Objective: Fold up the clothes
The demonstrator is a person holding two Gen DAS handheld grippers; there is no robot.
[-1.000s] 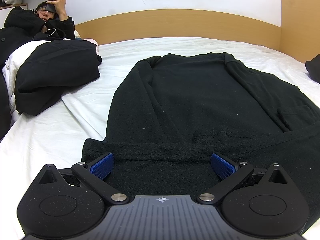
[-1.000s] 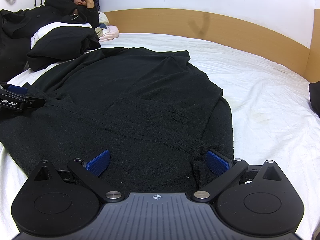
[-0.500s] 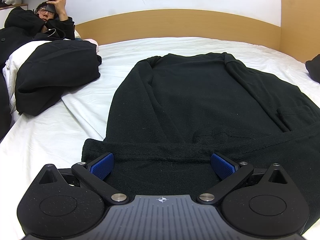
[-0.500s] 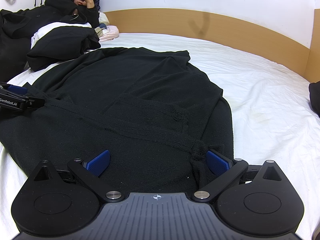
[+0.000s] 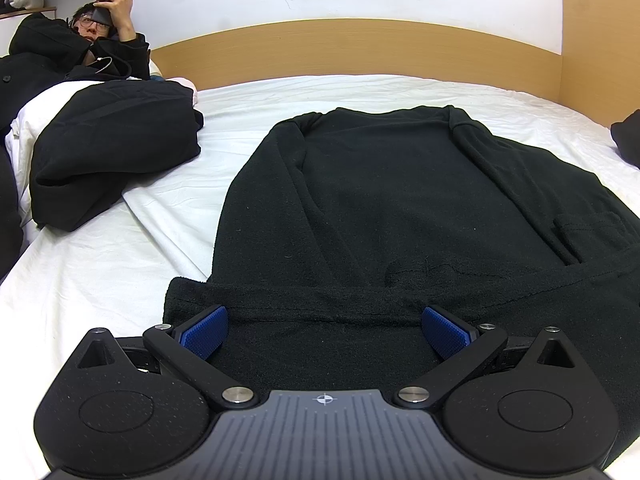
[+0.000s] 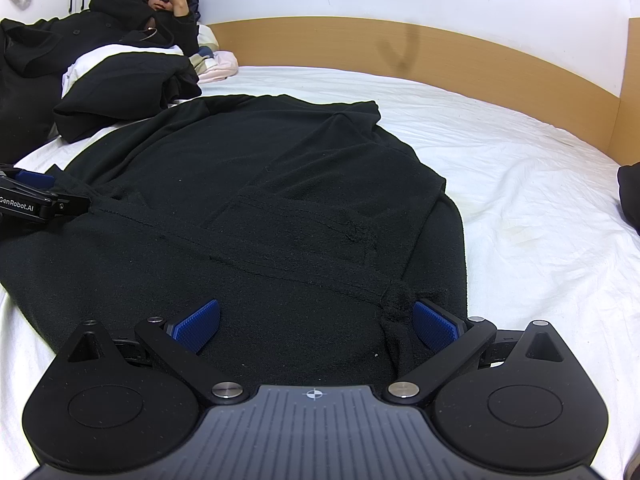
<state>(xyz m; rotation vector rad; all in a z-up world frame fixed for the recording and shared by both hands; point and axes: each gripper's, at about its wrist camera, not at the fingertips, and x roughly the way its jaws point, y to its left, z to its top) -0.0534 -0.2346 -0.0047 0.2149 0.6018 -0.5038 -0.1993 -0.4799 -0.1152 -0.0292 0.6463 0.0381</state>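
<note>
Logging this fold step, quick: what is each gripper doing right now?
Left gripper: open, holding nothing, over the near hem of the black fleece garment.
Right gripper: open, holding nothing, over the same garment.

Both wrist views sit low and close over the black garment (image 5: 400,200), facing the headboard (image 6: 400,44); the right view catches the left gripper (image 6: 28,200) at its left edge.

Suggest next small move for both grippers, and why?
Probably close both on the near hem. The left gripper and right gripper are open, blue fingers spread over the black garment's near edge, which lies flat on the white sheet, nothing gripped.
</note>
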